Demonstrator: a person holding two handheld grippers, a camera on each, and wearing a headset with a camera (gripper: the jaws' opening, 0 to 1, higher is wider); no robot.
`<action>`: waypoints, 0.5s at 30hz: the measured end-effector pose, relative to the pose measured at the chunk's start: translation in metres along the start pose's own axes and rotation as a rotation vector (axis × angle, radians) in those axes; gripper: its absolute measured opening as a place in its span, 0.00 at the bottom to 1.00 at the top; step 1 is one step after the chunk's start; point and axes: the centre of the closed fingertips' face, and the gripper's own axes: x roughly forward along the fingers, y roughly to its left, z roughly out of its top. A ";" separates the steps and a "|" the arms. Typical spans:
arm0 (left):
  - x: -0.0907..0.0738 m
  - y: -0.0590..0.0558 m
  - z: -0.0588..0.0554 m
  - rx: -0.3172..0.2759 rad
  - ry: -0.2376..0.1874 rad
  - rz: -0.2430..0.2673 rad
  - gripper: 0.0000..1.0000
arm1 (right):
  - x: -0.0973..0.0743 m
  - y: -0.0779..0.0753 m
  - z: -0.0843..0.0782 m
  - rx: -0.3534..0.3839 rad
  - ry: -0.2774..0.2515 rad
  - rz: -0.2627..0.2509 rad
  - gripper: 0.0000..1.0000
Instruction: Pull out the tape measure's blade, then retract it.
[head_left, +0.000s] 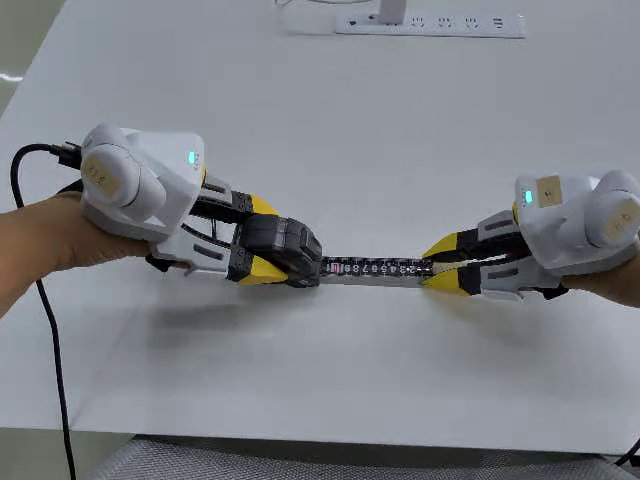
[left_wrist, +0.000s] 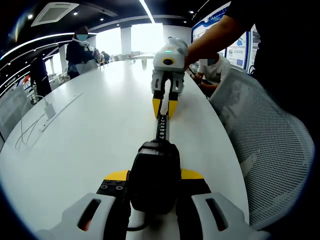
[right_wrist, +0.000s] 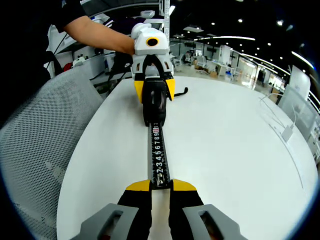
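Left claw (head_left: 272, 252) clamps the tape measure (head_left: 285, 249) near the bench's (head_left: 330, 140) front edge; right claw (head_left: 440, 264) pinches the blade (head_left: 378, 268) tip, blade partly drawn.

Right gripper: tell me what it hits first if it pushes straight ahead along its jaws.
The right gripper, shut on the blade, points along that blade straight at the tape measure case, which is held in the left gripper. The case would probably be met first, though depth is hard to judge.
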 end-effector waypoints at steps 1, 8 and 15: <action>0.000 0.000 0.000 0.000 0.000 0.000 0.29 | -0.001 0.000 -0.001 0.000 0.002 -0.001 0.08; 0.000 0.000 0.000 -0.001 0.000 0.000 0.30 | -0.008 -0.001 -0.007 0.003 0.012 -0.008 0.08; 0.001 0.001 0.000 -0.001 0.000 0.000 0.30 | -0.013 -0.001 -0.012 0.006 0.019 -0.012 0.08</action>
